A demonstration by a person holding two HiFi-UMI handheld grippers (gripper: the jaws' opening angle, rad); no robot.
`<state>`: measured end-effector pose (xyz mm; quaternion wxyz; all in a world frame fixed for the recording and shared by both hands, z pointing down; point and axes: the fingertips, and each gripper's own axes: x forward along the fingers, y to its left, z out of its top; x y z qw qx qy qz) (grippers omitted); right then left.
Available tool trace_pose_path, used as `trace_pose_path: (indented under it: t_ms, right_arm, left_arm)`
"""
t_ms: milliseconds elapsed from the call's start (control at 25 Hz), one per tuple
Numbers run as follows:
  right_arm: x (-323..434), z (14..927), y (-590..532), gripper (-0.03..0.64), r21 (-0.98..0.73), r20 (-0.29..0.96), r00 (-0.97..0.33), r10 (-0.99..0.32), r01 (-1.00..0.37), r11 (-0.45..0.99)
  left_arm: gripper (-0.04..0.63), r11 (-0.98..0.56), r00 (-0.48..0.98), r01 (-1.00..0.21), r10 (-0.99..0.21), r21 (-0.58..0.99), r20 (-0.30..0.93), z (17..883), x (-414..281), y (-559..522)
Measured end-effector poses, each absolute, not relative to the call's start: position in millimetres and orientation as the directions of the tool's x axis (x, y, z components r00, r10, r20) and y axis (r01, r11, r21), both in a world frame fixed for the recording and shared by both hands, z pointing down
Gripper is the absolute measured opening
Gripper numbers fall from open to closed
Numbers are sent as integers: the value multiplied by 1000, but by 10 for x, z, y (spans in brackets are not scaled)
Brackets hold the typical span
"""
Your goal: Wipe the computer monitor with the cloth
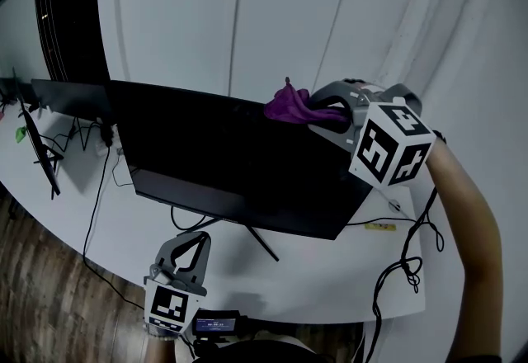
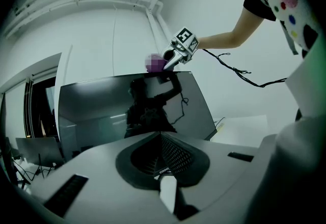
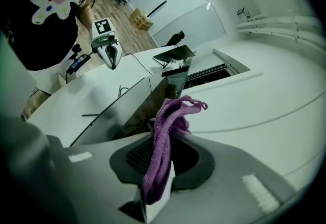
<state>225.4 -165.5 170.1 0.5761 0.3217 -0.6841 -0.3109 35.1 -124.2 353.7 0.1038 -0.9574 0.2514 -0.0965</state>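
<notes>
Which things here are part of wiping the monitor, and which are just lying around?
For the job: purple cloth, right gripper shut on it, large monitor.
Lying about: smaller monitor behind, black cables, left gripper, shut and empty.

White table (image 1: pixel 330 275) — a black monitor (image 1: pixel 231 163) stands on it, a dark cable (image 1: pixel 96 200) trailing alongside.
</notes>
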Motion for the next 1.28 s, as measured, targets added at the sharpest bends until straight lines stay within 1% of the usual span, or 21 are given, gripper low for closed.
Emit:
trace_pose_path:
  t_ms: [800, 1280]
  right_arm:
    - [3414, 1713, -755, 78, 802, 572, 11, -820, -215, 557]
    - [3773, 1719, -475, 78, 811, 550, 42, -834, -266, 521]
  left_arm:
    - [6, -909, 914, -339, -379, -244, 143, 3583, 1135, -778]
    - [6, -920, 925, -313, -352, -236, 144, 3606, 1362, -671]
